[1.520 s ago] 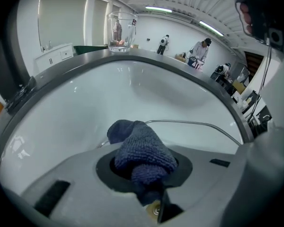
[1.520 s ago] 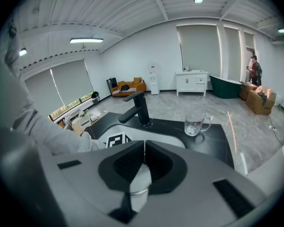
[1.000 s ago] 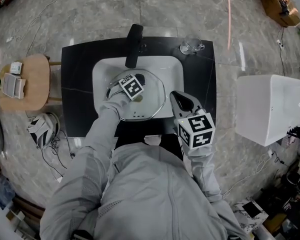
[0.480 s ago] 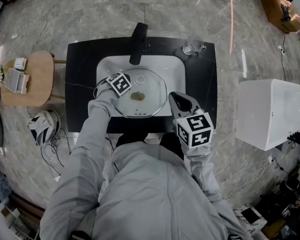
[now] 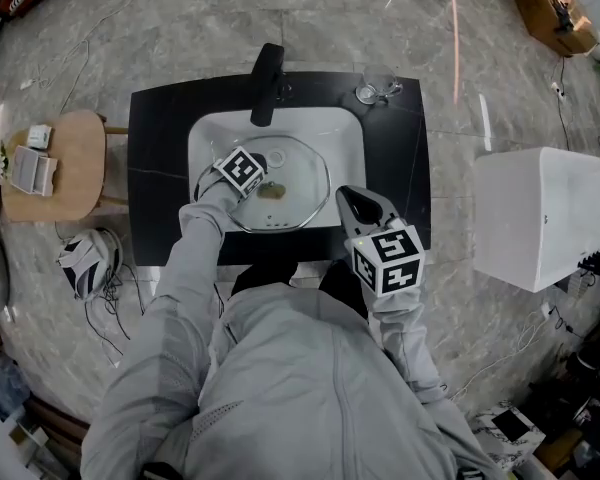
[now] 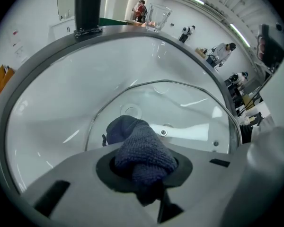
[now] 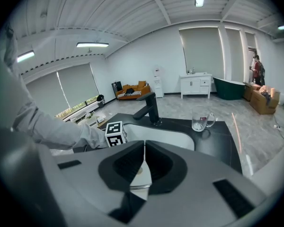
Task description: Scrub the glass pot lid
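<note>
The right gripper [image 5: 350,198] hung over the sink's [image 5: 346,136] 5 o'clock edge, fingers pressed together and empty. The left gripper [image 5: 260,181] pinched a dark cloth [image 6: 143,151] over the 9 o'clock side of the lid [image 5: 306,194], which lay in the sink. The faucet [image 5: 267,84] stood at 12 o'clock and a mug [image 5: 370,90] at 1 o'clock on the tabletop [image 5: 160,173].

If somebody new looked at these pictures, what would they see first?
Probably the big round glass pot lid lying in the white sink, which is set in a black counter. Right over it, the left gripper has its jaws shut on a dark blue cloth, near a brown smudge on the glass. The right gripper hangs by the sink's front right corner, jaws together and empty.
</note>
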`<state>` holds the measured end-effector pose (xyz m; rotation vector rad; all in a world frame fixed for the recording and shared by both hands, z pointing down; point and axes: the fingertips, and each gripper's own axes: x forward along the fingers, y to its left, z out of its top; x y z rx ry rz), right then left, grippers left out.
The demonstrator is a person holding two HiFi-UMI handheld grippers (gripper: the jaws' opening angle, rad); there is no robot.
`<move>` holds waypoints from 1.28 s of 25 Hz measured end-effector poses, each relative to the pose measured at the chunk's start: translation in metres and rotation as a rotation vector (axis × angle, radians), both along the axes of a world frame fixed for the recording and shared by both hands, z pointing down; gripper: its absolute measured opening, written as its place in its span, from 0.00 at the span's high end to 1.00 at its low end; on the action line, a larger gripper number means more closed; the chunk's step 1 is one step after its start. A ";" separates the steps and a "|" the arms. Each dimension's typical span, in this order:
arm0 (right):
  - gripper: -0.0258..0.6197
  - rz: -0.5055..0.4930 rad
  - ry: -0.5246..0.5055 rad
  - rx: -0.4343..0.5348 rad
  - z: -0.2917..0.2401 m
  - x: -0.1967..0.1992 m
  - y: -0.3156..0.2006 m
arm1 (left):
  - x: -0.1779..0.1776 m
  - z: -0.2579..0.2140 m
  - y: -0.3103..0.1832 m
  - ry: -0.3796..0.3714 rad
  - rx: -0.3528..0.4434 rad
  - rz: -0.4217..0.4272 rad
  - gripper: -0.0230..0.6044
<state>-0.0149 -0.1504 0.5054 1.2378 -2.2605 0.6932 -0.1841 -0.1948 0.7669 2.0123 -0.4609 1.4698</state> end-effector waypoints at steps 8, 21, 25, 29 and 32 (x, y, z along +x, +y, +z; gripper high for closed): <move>0.91 0.046 0.009 -0.017 0.004 0.017 0.012 | 0.070 -0.004 0.007 0.083 0.010 0.105 0.83; 0.91 0.074 0.015 -0.035 0.010 0.026 0.020 | 0.158 -0.032 0.023 0.313 -0.028 0.072 0.83; 0.91 0.061 0.011 -0.034 0.011 0.021 0.019 | 0.150 -0.034 0.036 0.277 -0.057 0.162 0.83; 0.91 0.034 0.006 -0.033 0.013 0.012 0.016 | 0.122 -0.034 0.047 0.210 -0.103 0.234 0.83; 0.91 0.011 0.001 -0.033 0.014 0.003 0.014 | 0.088 -0.029 0.048 0.148 -0.098 0.254 0.83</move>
